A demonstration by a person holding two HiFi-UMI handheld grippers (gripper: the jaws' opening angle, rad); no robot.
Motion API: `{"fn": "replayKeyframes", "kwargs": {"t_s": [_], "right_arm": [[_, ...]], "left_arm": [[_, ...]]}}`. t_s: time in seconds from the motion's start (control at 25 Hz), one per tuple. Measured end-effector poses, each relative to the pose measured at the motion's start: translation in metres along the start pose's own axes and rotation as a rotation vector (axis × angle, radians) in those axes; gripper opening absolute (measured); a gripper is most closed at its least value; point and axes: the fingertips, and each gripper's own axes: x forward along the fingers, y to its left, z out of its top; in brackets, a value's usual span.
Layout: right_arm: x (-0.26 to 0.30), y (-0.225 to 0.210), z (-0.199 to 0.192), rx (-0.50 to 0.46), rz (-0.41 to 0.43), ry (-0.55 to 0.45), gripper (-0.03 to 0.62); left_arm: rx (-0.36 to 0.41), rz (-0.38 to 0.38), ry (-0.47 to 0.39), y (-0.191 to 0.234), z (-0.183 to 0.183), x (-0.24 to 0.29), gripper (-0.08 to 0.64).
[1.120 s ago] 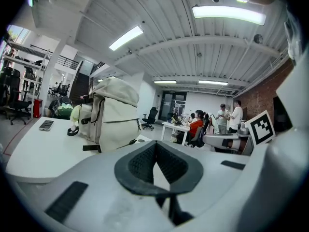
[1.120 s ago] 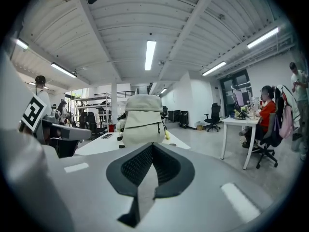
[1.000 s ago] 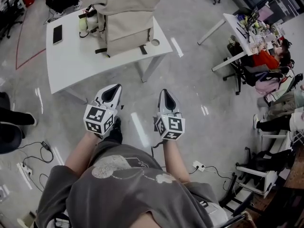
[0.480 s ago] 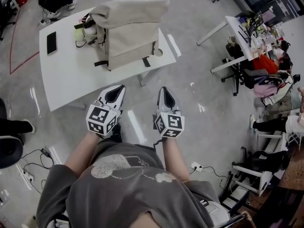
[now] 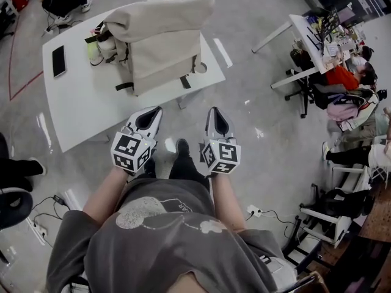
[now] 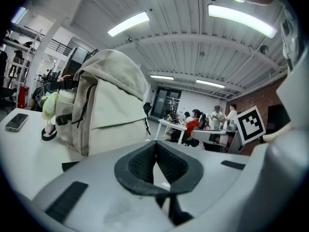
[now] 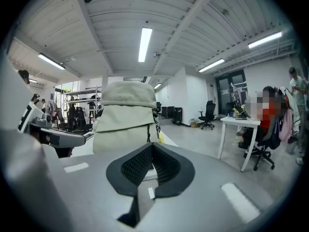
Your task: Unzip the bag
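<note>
A beige backpack (image 5: 160,38) stands upright on the white table (image 5: 85,99), its flap on top and black straps hanging at its sides. It also fills the left gripper view as the backpack (image 6: 108,105) and stands straight ahead in the right gripper view as the backpack (image 7: 126,115). My left gripper (image 5: 148,115) is shut and empty, held just short of the table's near edge. My right gripper (image 5: 215,116) is shut and empty too, beside the table's near right corner. Neither touches the bag.
A black phone (image 5: 58,60) lies at the table's left. A green-and-white item (image 5: 98,47) sits against the bag's left side. A second desk (image 5: 305,38) with seated people and chairs lies to the right. Cables and a power strip (image 5: 36,229) lie on the floor at left.
The table and backpack have drawn nearer and shifted left in the head view as the person steps forward. Both grippers keep their pose, still shut.
</note>
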Motion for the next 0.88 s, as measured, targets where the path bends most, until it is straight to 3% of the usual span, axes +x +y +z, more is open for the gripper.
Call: {"fn": "replayKeyframes", "kwargs": {"t_s": [0.48,0.88], "right_arm": [[0.094,-0.048,0.031,-0.009,0.163,-0.018,0.0],[0.167,-0.078,0.04,-0.007,0.333,0.01,0.0]], "left_arm": [[0.017,0.085,-0.011,0.001,0.027,0.079,0.008],[-0.022,0.223,0.042,0.015,0.021,0.155,0.02]]}}
